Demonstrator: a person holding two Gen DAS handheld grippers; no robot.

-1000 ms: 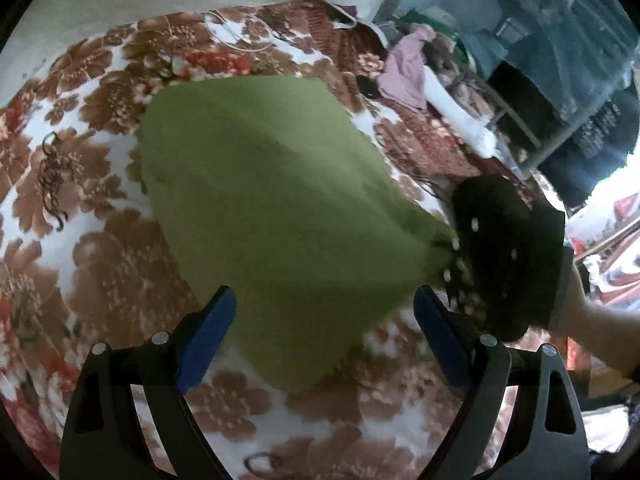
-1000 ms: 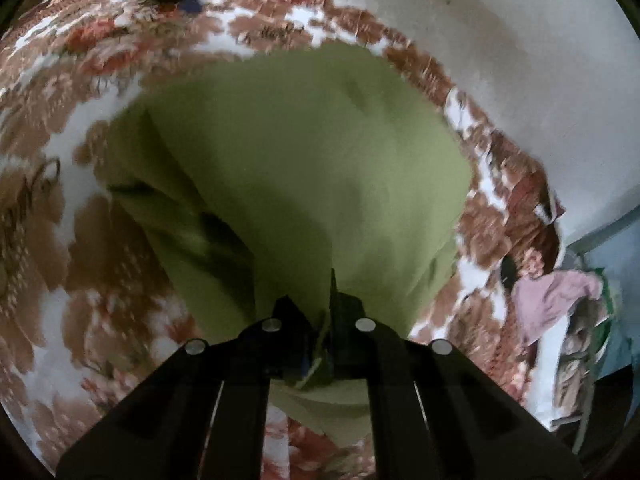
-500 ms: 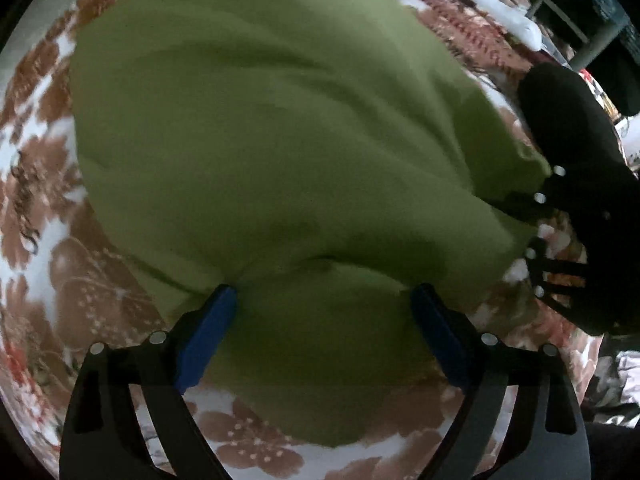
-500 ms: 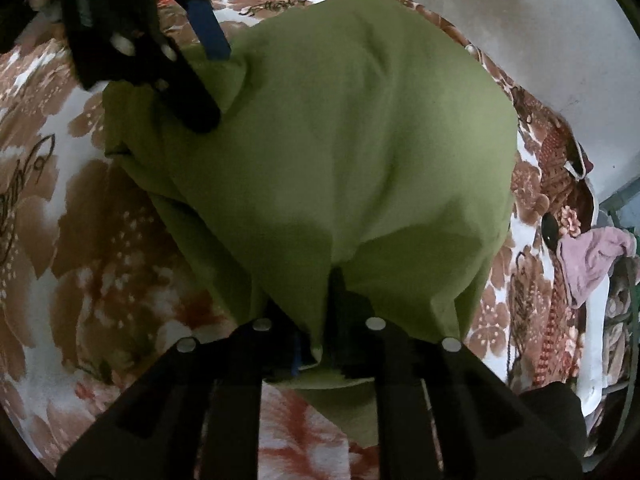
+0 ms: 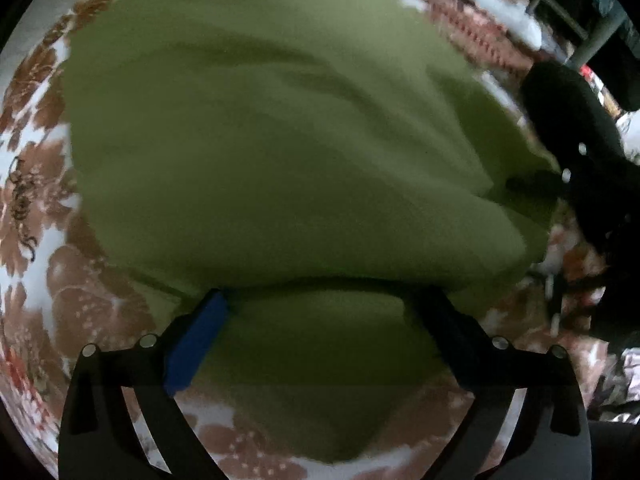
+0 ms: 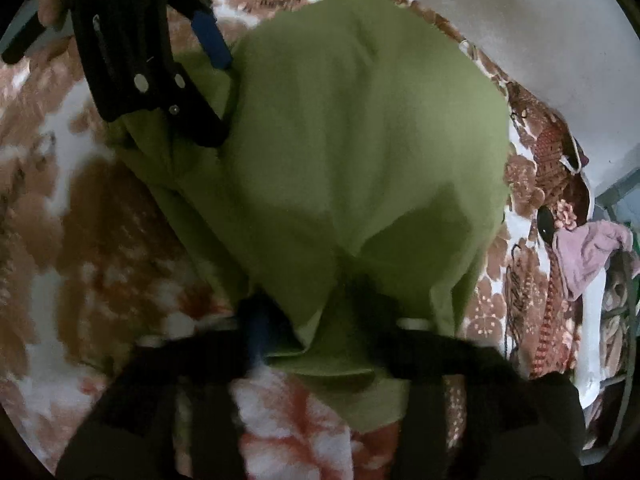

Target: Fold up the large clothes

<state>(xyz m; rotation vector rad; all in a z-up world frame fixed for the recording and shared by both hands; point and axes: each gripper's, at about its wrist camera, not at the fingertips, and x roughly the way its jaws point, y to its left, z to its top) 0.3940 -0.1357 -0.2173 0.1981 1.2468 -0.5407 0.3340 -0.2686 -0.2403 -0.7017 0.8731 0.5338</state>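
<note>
A large olive-green garment [image 5: 280, 152] lies folded over itself on a floral bedspread [image 5: 36, 208]; it also shows in the right wrist view [image 6: 360, 152]. My left gripper [image 5: 320, 312] is open, its blue-padded fingers [image 5: 196, 344] straddling the near fold of the cloth. It shows at the top left of the right wrist view [image 6: 188, 76]. My right gripper [image 6: 320, 328] has its jaws apart, with the cloth's corner draped between and over them. It appears as a dark shape at the right of the left wrist view [image 5: 576, 184].
A pale wall [image 6: 540, 40] runs behind the bed. A pink garment [image 6: 588, 256] and other clothes are piled at the bed's far right end. Dark furniture [image 5: 600, 8] stands beyond.
My left gripper has moved forward onto the garment. My right gripper, shut on the corner before, has opened and the cloth has settled lower.
</note>
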